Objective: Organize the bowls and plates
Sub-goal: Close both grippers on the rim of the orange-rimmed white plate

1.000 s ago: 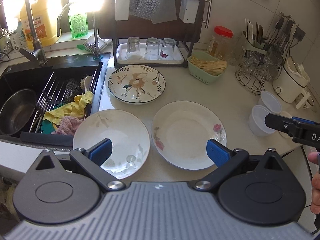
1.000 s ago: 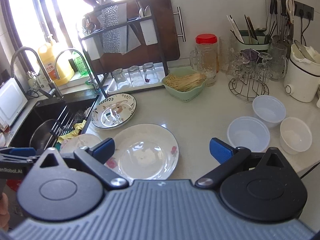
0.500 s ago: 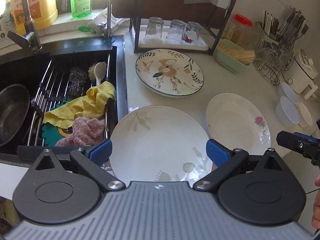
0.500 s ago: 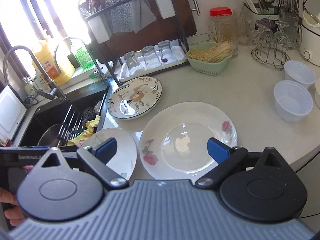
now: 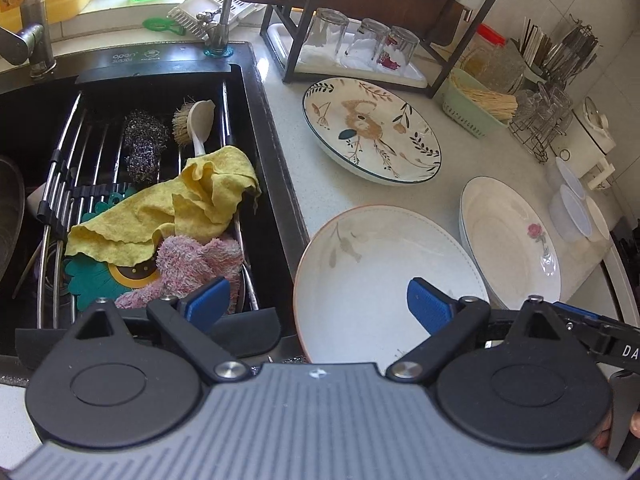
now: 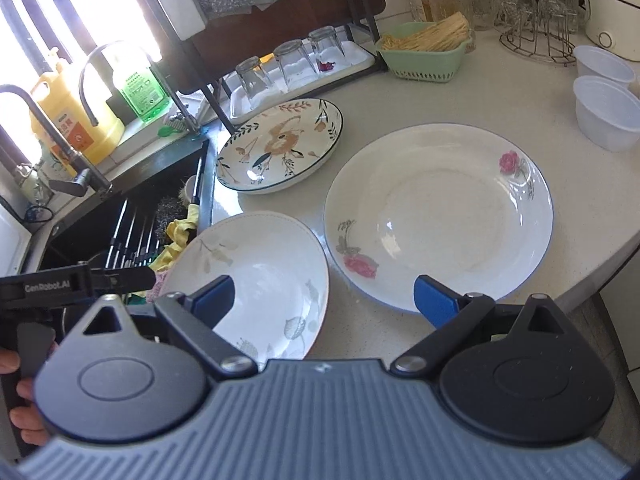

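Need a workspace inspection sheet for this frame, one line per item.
Surface: pale speckled counter, beside a black sink.
Job's things: leaf plate, rose plate, floral plate, all flat; plastic bowls at right.
Clutter: cloths, scrubber, brush in sink; noodle basket.
Grippers: left claw and right claw open, holding nothing.
Cables: nothing seen.
Surroundings: dish rack with upturned glasses, detergent bottles by window.

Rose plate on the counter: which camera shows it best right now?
The right wrist view: the rose plate lies whole and large, both pink roses visible, ahead of the open right gripper. The left wrist view shows it foreshortened at the right, its near edge hidden.
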Demonstrator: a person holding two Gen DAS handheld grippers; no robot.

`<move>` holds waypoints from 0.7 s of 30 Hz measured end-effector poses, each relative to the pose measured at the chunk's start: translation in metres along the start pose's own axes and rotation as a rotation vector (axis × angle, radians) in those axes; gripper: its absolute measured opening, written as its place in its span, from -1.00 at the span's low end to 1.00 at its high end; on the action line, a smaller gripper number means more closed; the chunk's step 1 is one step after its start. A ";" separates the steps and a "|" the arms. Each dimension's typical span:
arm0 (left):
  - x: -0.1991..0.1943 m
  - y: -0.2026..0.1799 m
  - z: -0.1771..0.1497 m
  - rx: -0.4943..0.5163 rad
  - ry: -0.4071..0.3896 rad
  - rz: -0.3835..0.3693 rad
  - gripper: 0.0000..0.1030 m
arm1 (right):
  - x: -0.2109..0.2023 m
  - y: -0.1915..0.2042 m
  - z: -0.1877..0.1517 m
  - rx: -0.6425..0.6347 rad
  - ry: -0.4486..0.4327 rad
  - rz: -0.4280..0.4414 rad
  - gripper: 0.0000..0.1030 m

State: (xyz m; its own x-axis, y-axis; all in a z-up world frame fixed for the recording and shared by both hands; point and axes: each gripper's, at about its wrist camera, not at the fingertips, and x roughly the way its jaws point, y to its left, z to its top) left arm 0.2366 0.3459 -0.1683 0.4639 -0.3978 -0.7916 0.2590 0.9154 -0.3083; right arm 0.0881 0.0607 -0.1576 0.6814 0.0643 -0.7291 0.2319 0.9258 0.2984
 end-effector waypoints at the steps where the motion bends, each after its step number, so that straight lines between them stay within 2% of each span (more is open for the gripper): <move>1: 0.005 0.002 0.001 -0.004 0.009 -0.006 0.75 | 0.003 0.000 -0.001 0.011 0.011 -0.004 0.71; 2: 0.009 0.005 0.001 -0.010 0.019 -0.011 0.71 | 0.008 0.000 -0.002 0.028 0.034 -0.015 0.56; 4: 0.020 0.012 0.003 -0.030 0.047 -0.027 0.41 | 0.016 0.001 -0.002 0.063 0.079 -0.038 0.43; 6: 0.028 0.016 0.005 -0.051 0.066 -0.047 0.20 | 0.020 0.001 -0.004 0.086 0.088 -0.049 0.15; 9: 0.035 0.017 0.010 -0.058 0.079 -0.072 -0.04 | 0.023 -0.001 -0.006 0.121 0.097 -0.056 -0.13; 10: 0.036 0.016 0.012 -0.053 0.081 -0.080 -0.11 | 0.024 -0.001 -0.006 0.132 0.098 -0.056 -0.16; 14: 0.041 0.011 0.018 -0.007 0.094 -0.084 -0.14 | 0.030 0.002 -0.006 0.149 0.091 -0.069 -0.47; 18: 0.047 0.011 0.020 0.025 0.107 -0.093 -0.33 | 0.037 0.003 -0.007 0.160 0.085 -0.072 -0.61; 21: 0.051 0.012 0.022 0.034 0.109 -0.094 -0.46 | 0.041 0.003 -0.008 0.170 0.078 -0.071 -0.64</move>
State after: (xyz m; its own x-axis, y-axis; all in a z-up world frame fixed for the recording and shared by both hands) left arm 0.2819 0.3351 -0.2011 0.3417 -0.4711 -0.8132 0.3264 0.8709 -0.3673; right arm 0.1112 0.0695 -0.1914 0.6048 0.0363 -0.7955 0.3955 0.8533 0.3397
